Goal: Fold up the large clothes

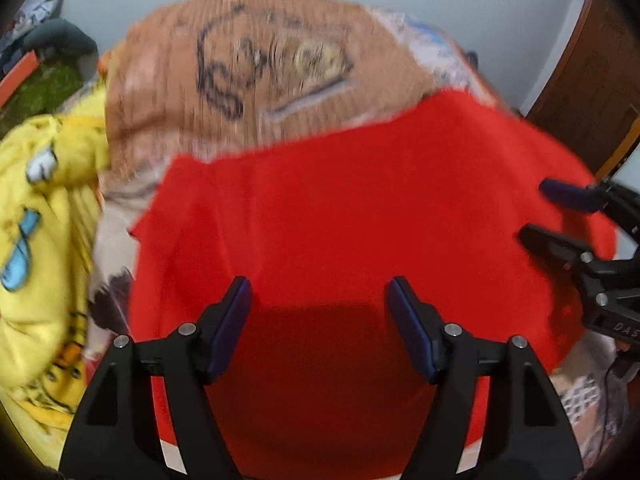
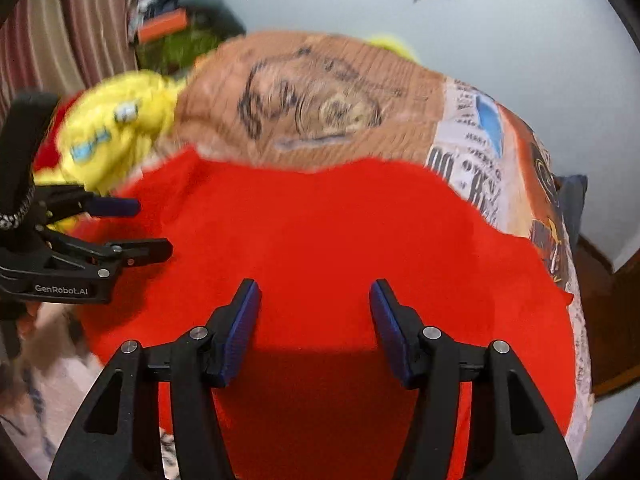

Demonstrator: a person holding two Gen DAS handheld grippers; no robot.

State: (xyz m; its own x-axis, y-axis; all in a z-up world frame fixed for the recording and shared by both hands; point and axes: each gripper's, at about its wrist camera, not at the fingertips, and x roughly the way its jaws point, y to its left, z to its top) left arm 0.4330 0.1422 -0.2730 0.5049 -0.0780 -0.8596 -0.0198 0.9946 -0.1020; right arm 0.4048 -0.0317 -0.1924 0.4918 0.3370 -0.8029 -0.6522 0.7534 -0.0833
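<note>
While both grippers' fingers (image 1: 408,322) gape empty over the red garment (image 1: 340,208), only the right view shows striped curtain (image 2: 80,24).

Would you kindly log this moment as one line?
left gripper open | right gripper open | red garment spread flat, unheld

Looks to me like a home bedroom. I see a bed w/ printed bedspread (image 2: 476,152), clothes heaped on it: yellow garment (image 1: 44,216), red one (image 1: 340,216). Striped curtain (image 2: 80,32) upper left of right wrist view, wooden door (image 1: 592,80) upper right of left wrist view, plain wall (image 2: 500,40) behind.
</note>
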